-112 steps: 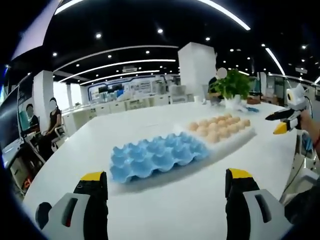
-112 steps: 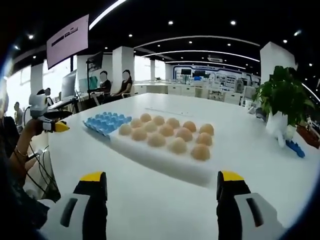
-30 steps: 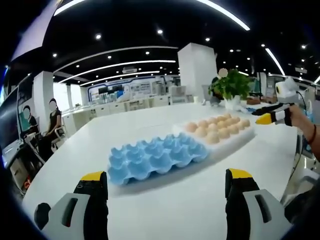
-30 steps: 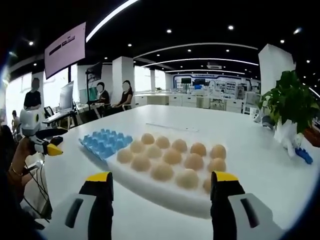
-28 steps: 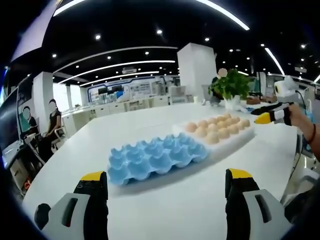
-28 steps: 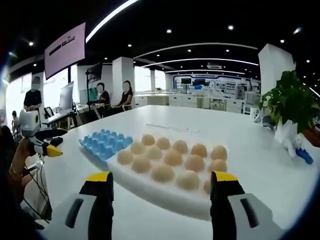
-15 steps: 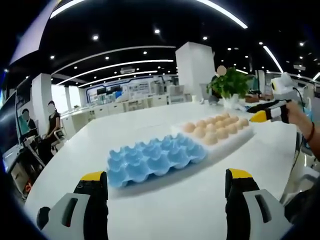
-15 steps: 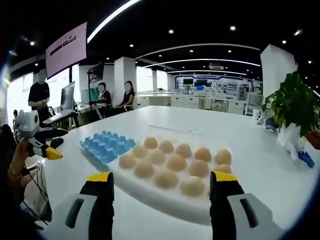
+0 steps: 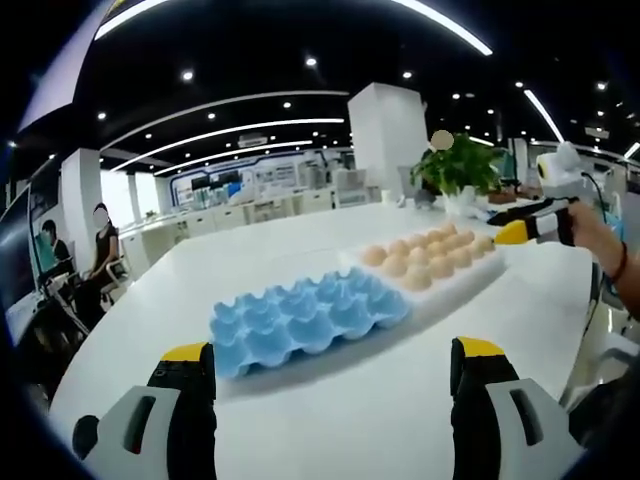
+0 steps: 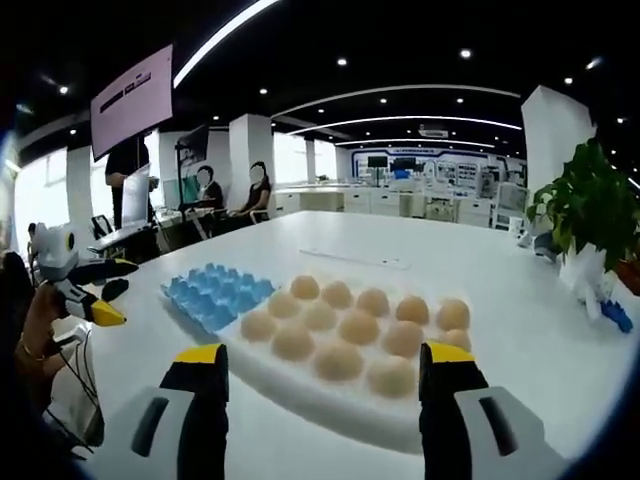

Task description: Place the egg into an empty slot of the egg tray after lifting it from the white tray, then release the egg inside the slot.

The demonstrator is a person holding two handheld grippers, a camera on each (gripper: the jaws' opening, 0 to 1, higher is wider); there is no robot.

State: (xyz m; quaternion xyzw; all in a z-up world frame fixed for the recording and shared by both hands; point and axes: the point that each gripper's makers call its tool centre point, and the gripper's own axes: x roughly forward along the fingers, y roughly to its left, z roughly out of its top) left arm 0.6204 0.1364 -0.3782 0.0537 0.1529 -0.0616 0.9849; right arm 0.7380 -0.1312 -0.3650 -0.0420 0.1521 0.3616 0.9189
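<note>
Black fingers, yellow tips

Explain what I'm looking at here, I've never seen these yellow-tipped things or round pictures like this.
A person holds a hand tool with two jaws in each hand, and a fisheye camera rides on each tool. In the left gripper view, the left gripper stands open and empty; the right gripper shows at the far side. The right gripper view looks along that tool's own open jaws. On the white table lie a blue egg tray with empty slots and a white tray of brown eggs. Nothing is held.
</note>
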